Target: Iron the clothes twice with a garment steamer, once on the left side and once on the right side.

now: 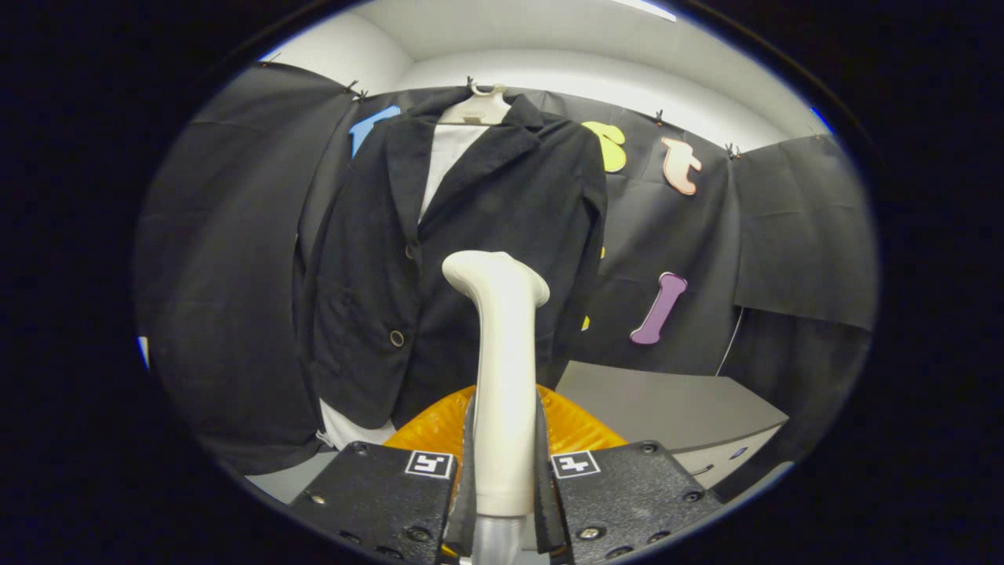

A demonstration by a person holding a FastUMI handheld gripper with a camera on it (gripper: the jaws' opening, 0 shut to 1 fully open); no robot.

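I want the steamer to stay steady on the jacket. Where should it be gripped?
Grip the steamer on its straight handle below the flared head, one finger per side, as the gripper holds it now. The head angles toward the jacket, so approach from behind.

One steamer (502, 345) clamped between gripper (504, 463) fingers; one jacket (471, 259); one hanger (477, 108); two jacket buttons; one cabinet (674, 408).

steamer (502, 377) base cut off, jacket (439, 259) hem partly hidden
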